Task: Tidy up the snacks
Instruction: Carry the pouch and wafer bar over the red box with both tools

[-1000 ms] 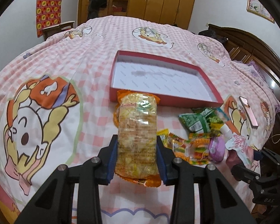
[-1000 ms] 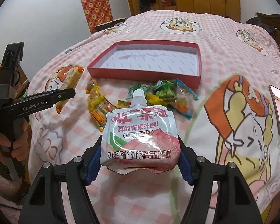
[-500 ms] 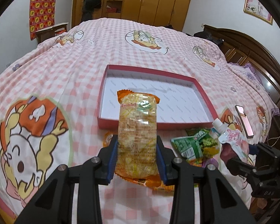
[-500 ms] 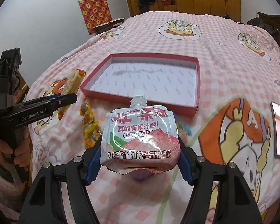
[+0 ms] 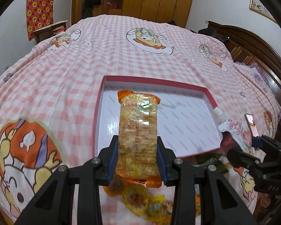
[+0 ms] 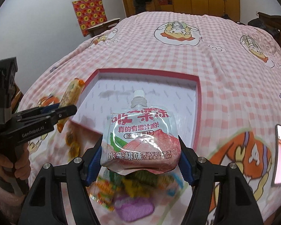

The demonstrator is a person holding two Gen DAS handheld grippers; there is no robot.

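- Now both grippers have come forward over the red tray (image 5: 98,101), which filled far less of each view a second ago; its white floor holds nothing, so I judge the first two drops are close
- Bedspread (image 5: 103,56), pink check with cartoon prints, lies under the tray on all sides
- Left gripper (image 5: 137,161) is clamped on the orange-edged cracker pack (image 5: 138,131), held lengthwise, its far end reaching over the tray's near-left part
- Right gripper (image 6: 141,150) squeezes the peach jelly pouch (image 6: 140,131) by its lower sides, cap pointing over the tray's near wall toward the middle
- Loose snack pile (image 6: 125,187) sits on the bedspread just outside the tray's near wall, blurred beneath both tools; these have slid from ahead of the grippers to under them, and all still need sorting
- Phone (image 6: 280,155) lies well to the right of the tray, clear of the work
- Only the tray's low wall stands in the way, and both loads look high enough to clear it; the two tools are side by side at the tray's near edge, so releasing left and right apart seems wise
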